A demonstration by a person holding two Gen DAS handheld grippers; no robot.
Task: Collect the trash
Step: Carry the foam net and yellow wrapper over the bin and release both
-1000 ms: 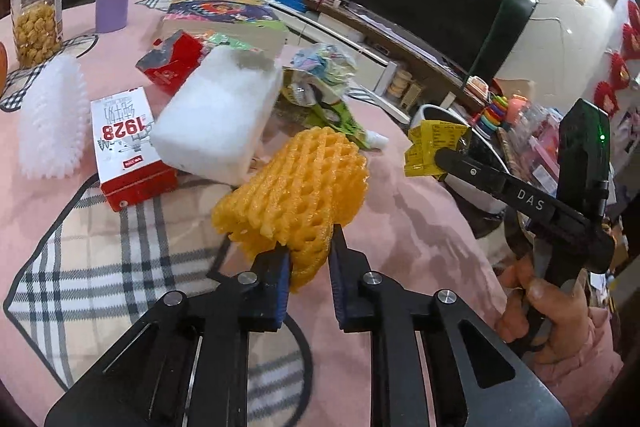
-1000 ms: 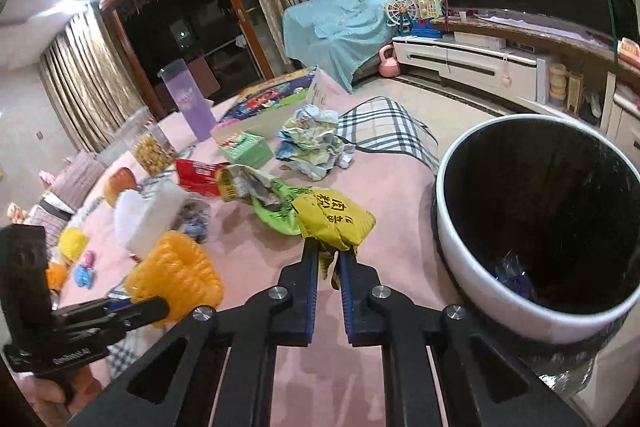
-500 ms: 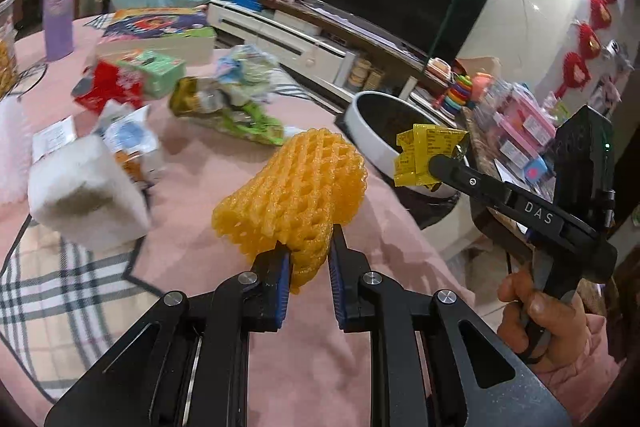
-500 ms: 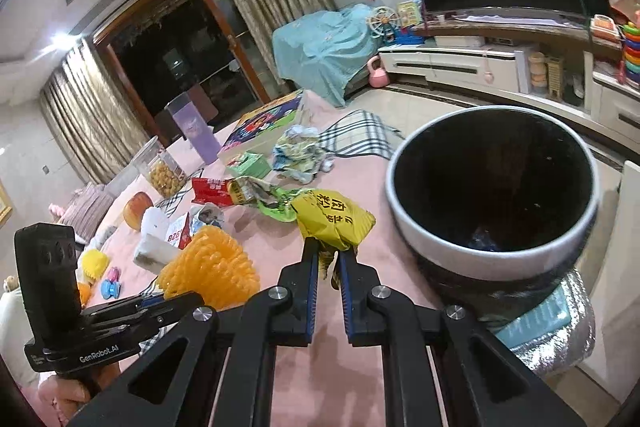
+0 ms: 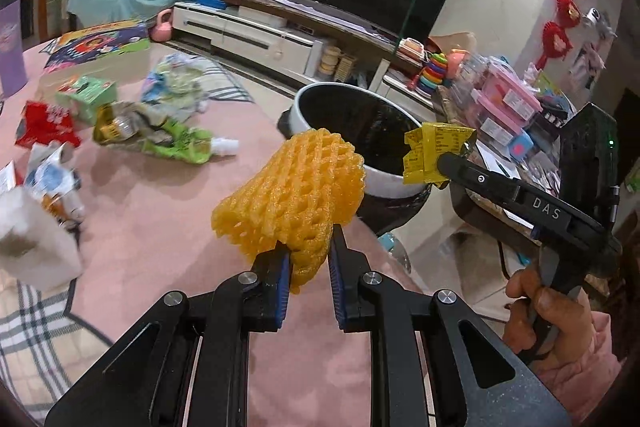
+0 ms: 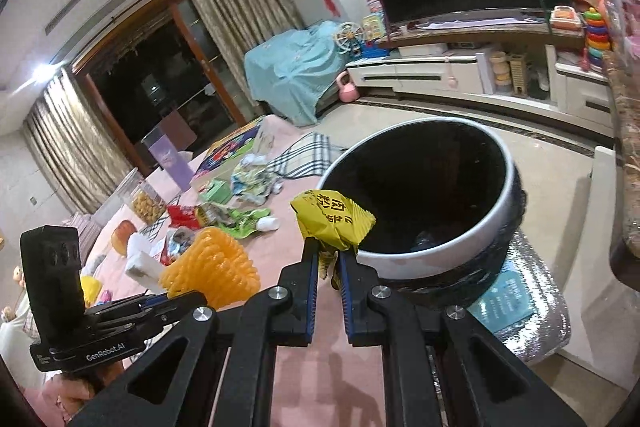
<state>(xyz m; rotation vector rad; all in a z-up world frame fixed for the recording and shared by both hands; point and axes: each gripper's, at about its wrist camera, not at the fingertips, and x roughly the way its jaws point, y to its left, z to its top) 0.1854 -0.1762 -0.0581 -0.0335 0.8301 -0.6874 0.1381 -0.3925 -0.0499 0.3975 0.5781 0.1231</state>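
My left gripper [image 5: 306,259] is shut on a yellow foam fruit net [image 5: 296,195] and holds it above the pink table, just short of the white-rimmed trash bin [image 5: 320,99]. My right gripper [image 6: 329,259] is shut on a yellow snack wrapper [image 6: 332,219] at the bin's near rim [image 6: 400,259]. In the left wrist view the right gripper [image 5: 440,163] holds the wrapper [image 5: 432,155] over the bin's right edge. In the right wrist view the left gripper [image 6: 176,297] with the net [image 6: 212,271] is at lower left.
On the pink tablecloth [image 5: 160,211] lie a green pouch [image 5: 168,143], a red wrapper [image 5: 44,125], a green carton [image 5: 86,95], crumpled wrappers [image 5: 176,83] and a white foam block [image 5: 32,247]. A silver bag [image 6: 528,311] sits under the bin. A TV stand [image 6: 440,71] is behind.
Both grippers have carried their loads to the right, toward the bin. The bin has come closer in both views, and the table trash has slid off to the left.
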